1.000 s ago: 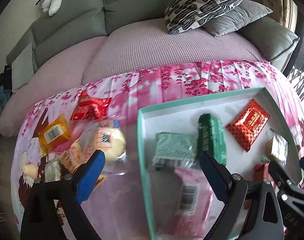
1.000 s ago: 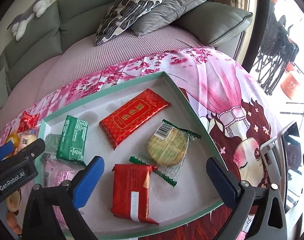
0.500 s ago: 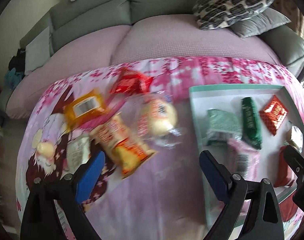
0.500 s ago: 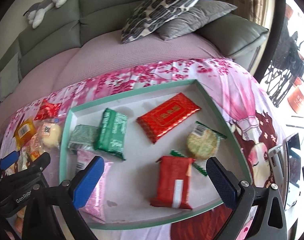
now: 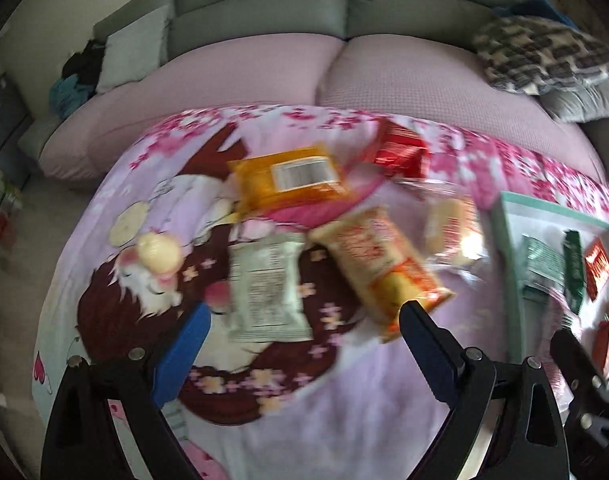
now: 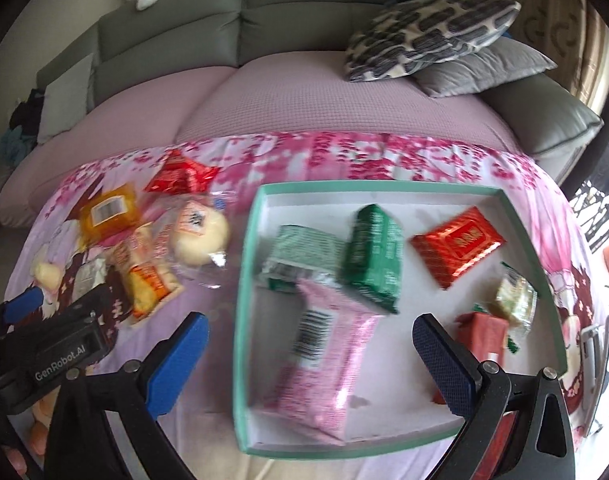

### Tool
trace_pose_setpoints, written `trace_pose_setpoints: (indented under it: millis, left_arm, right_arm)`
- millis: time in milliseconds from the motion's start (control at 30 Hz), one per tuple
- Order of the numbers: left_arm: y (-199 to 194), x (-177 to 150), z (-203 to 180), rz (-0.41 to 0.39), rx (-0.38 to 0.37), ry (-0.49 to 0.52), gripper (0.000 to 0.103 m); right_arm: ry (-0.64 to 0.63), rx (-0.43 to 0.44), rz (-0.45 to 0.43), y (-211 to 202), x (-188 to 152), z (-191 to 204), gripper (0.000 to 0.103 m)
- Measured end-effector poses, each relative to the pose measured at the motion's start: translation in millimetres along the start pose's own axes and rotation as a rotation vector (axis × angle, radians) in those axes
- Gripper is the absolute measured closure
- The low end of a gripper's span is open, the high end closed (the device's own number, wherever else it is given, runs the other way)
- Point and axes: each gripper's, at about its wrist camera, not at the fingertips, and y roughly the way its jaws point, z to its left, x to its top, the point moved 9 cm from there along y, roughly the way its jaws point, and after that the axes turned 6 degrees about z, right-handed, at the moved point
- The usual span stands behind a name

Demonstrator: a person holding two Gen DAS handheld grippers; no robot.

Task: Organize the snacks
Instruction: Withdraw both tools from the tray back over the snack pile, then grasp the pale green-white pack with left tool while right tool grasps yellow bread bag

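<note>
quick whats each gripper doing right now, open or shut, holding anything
Left gripper: open, holding nothing, above the loose snacks on the pink cloth.
Right gripper: open, holding nothing, over the teal-rimmed tray.

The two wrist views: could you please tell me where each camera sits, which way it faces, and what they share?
Left wrist: sits on the left claw, facing the loose snacks on the pink floral cloth, such as the white printed packet; its open blue-padded fingers show.
Right wrist: sits on the right claw, facing the teal-rimmed white tray with the pink wrapped snack; its open fingers and the left claw's body show.
Shared: the orange barcoded packet, tray and grey sofa.
</note>
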Motion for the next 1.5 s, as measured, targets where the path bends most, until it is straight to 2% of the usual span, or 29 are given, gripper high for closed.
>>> trace_pose_setpoints:
  millis: [333,600,867,933,1133,1300,1500]
  left_arm:
    - [9.0,-7.7,63.3,0.022,0.027,-0.102,0.008]
    - [18.2,-12.3,95.2,0.041,0.019,-0.168,0.008]
    - [29.9,-7.9,94.5,0.053,-0.032,-0.173,0.008]
    - [33.9,-5.8,93.5,0.058,-0.034,-0.187,0.008]
    - [54.4,0.0,69.8,0.094,-0.103,-0.168,0.008]
    - [60.1,10.3,58.2,0.096,-0.12,-0.156,0.008]
    - [64.9,25.7,57.2,0.083,-0.135,-0.165,0.008]
  right_arm:
    - [-0.101,0.043,0.006,8.0,-8.5,69.1,0.0]
    - [-0.137,0.08,0.018,16.5,-15.4,98.1,0.0]
    - [-0.166,0.097,0.001,23.4,-14.0,109.9,0.003]
    - [-0.165,0.1,0.0,24.9,-12.7,110.2,0.007]
    - [-0.125,0.138,0.006,30.4,-0.2,106.4,0.018]
    - [-0.168,0.148,-0.009,32.2,22.4,114.7,0.025]
    - [-0.2,0.16,-0.008,39.8,33.4,122.9,0.033]
